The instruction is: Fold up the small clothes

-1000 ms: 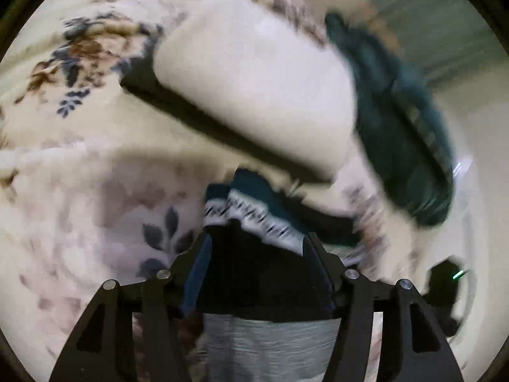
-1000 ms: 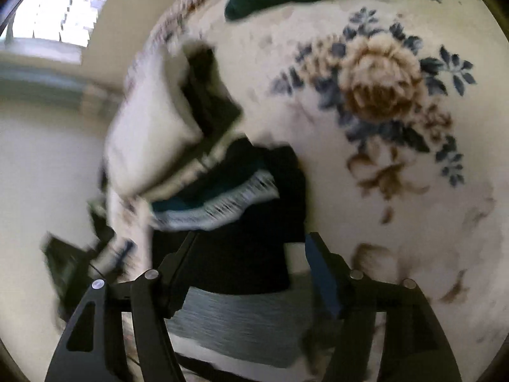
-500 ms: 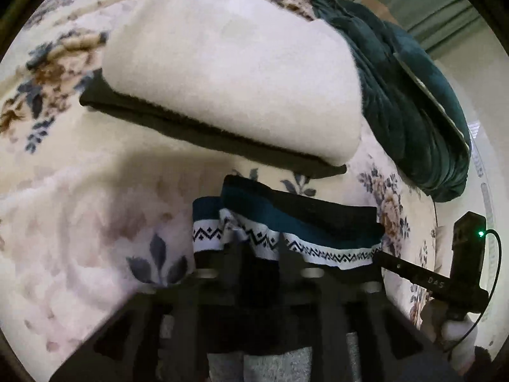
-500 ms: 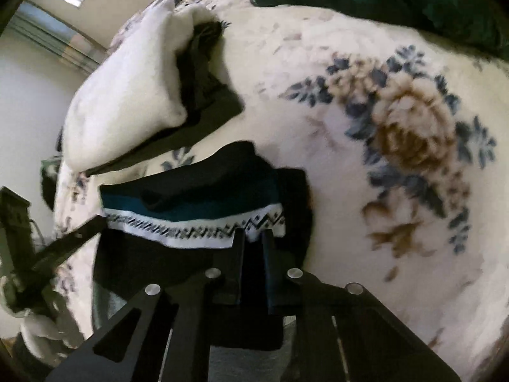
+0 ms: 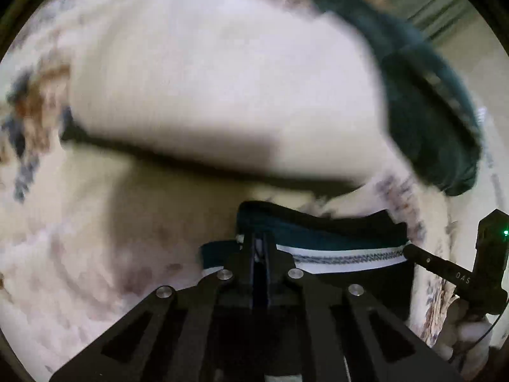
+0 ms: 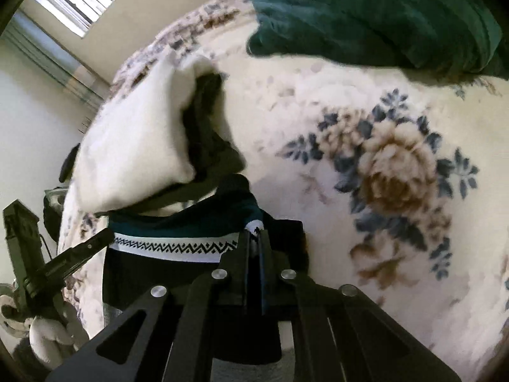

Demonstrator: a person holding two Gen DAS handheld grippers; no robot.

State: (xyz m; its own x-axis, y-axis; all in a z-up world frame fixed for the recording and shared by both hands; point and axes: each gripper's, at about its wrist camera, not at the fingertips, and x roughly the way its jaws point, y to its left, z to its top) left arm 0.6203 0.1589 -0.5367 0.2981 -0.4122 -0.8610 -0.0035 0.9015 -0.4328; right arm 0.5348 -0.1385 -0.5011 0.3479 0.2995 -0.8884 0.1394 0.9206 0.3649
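Note:
A small dark garment (image 5: pixel 334 238) with a teal band and a white zigzag-patterned stripe lies on the floral bedcover; it also shows in the right wrist view (image 6: pixel 178 238). My left gripper (image 5: pixel 260 248) is shut on its left end at the stripe. My right gripper (image 6: pixel 256 238) is shut on its right end. The garment is stretched between them. Each gripper shows in the other's view: the right one (image 5: pixel 445 270) and the left one (image 6: pixel 73 254). The left wrist view is blurred by motion.
A folded white-and-black garment (image 6: pixel 143 143) lies just beyond the held one, also in the left wrist view (image 5: pixel 222 89). A dark green blanket (image 6: pixel 381 16) lies at the far side. The floral bedcover (image 6: pixel 397 172) spreads to the right.
Both grippers went from open to shut on the garment's ends. They have since carried it closer to the folded white garment.

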